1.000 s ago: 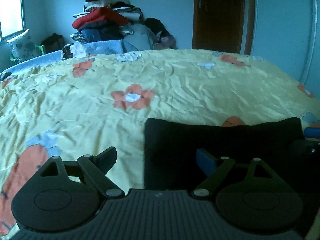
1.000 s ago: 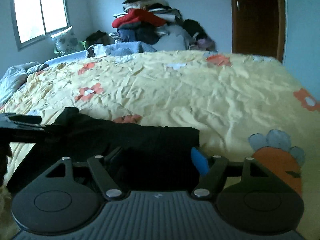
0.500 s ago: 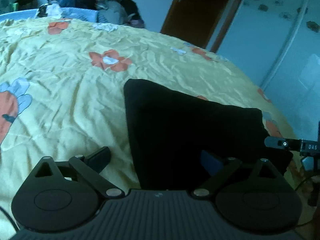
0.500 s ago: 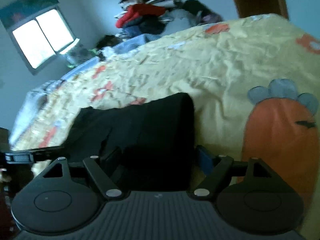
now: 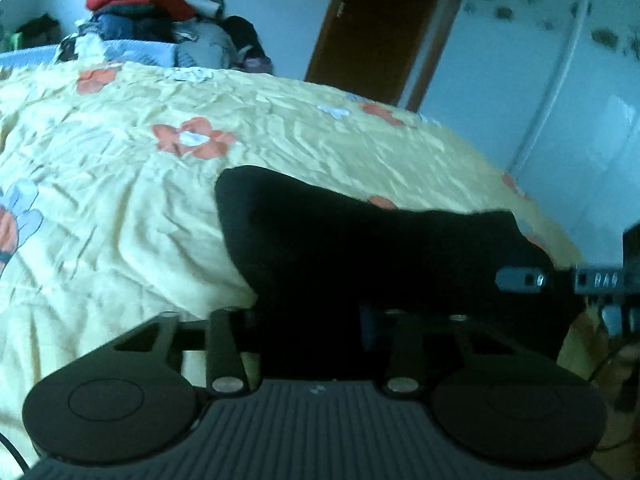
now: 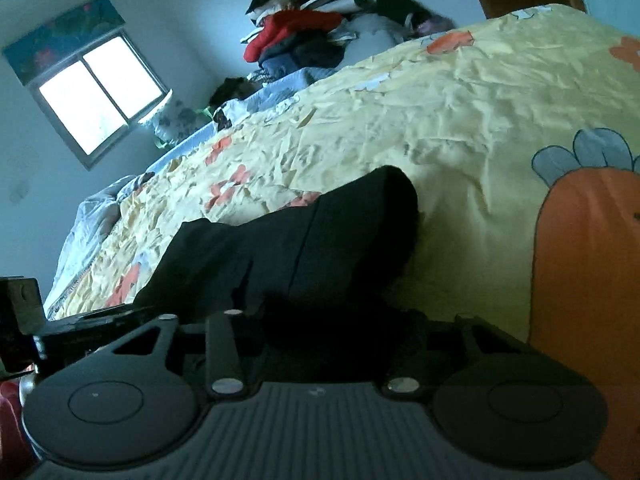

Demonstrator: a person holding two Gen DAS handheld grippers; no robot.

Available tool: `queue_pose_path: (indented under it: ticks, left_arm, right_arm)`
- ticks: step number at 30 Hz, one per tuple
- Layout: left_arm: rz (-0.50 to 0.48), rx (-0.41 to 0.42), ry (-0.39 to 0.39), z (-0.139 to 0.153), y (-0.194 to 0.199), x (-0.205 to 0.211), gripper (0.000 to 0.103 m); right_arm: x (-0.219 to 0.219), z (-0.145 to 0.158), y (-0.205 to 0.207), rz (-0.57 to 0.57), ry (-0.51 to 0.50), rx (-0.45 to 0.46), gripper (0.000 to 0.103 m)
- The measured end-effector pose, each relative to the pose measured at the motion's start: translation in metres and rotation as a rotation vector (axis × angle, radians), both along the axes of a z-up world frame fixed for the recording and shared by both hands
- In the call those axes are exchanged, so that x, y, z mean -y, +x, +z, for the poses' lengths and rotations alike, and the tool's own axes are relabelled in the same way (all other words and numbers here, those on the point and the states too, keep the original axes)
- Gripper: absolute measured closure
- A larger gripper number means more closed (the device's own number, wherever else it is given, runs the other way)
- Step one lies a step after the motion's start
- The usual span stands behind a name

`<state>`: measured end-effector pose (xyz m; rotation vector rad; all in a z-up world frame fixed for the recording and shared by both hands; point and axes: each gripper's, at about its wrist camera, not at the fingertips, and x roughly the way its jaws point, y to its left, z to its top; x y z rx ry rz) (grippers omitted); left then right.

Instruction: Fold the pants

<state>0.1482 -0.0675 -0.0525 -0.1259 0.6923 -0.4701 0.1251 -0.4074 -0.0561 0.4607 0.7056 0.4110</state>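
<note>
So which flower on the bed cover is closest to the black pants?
The little orange flower peeking out right behind the black pants, half hidden by their far edge. The bigger orange flower with the white middle sits well clear on the yellow cover.

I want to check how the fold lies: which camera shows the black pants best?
The right wrist view: the black pants show seams and layered folds there. The left wrist view shows them as a featureless dark mass, blurred at the edges.
</note>
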Motion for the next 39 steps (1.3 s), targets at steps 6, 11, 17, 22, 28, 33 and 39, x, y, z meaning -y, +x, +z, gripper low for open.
queue_pose_path:
  ticks: [6,11,17,22,28,33,39]
  left_arm:
    - [0.042,0.091,-0.008,0.019,-0.011,-0.007,0.082]
    - [0.081,0.182,0.027,0.042,-0.008,-0.020,0.084]
    - [0.145,0.192,0.102,0.055,0.018,-0.048,0.081]
    - [0.264,0.053,0.183,0.023,0.046,-0.070,0.056]
    - [0.326,0.182,0.211,0.042,0.023,-0.065,0.041]
    - [0.148,0.145,0.157,0.041,0.024,-0.035,0.018]
    - [0.155,0.128,0.252,0.026,0.017,-0.025,0.019]
  right_arm:
    - [-0.013,0.019,-0.007,0.003,0.085,0.046,0.072]
    - [-0.037,0.043,0.001,0.049,0.102,0.110,0.072]
    - [-0.076,0.044,0.037,0.072,0.078,0.110,0.072]
    - [-0.112,0.025,0.053,-0.031,-0.319,0.085,0.048]
    - [-0.115,0.058,0.023,-0.121,-0.473,0.266,0.048]
    - [-0.147,0.061,0.042,0.091,-0.474,0.231,0.045]
    - [-0.152,0.039,0.048,0.045,-0.588,0.156,0.039]
